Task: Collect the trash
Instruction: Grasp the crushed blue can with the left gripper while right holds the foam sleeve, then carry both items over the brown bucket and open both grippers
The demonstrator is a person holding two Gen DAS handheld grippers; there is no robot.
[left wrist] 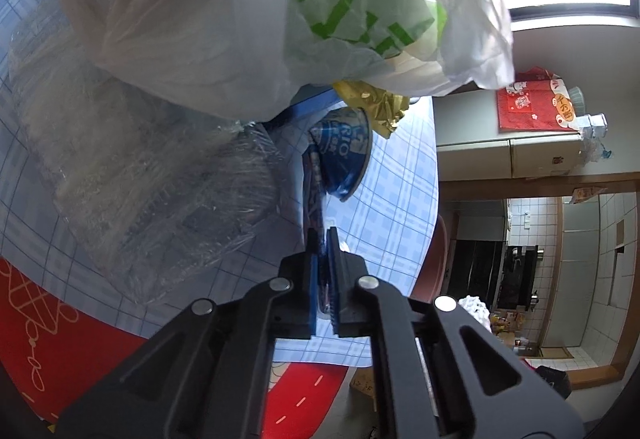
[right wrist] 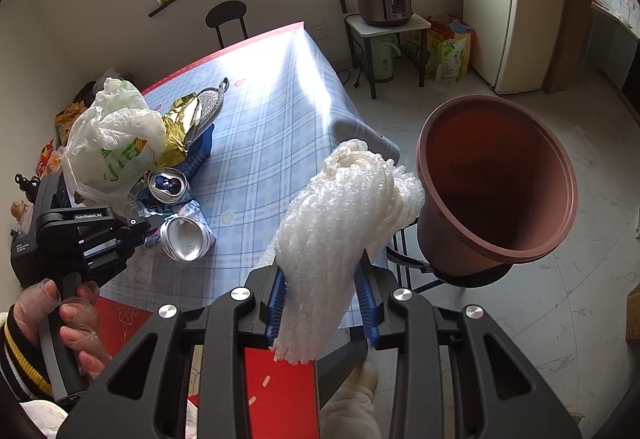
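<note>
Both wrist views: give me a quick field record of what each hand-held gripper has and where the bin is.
left hand-held gripper: shut on thin blue wrapper
right hand-held gripper: shut on white foam netting wad
bin: brown plastic bucket, open, beside the table, right of the wad
table: blue checked tablecloth
remaining on table: two crushed silver cans, white plastic bag, gold foil

Left claw pinched fully closed; right claw part-open, clamped, both angled downward.

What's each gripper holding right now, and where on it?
Right gripper: the white foam netting, clamped near its lower end. Left gripper: shut on a thin blue wrapper, at its near edge.
</note>
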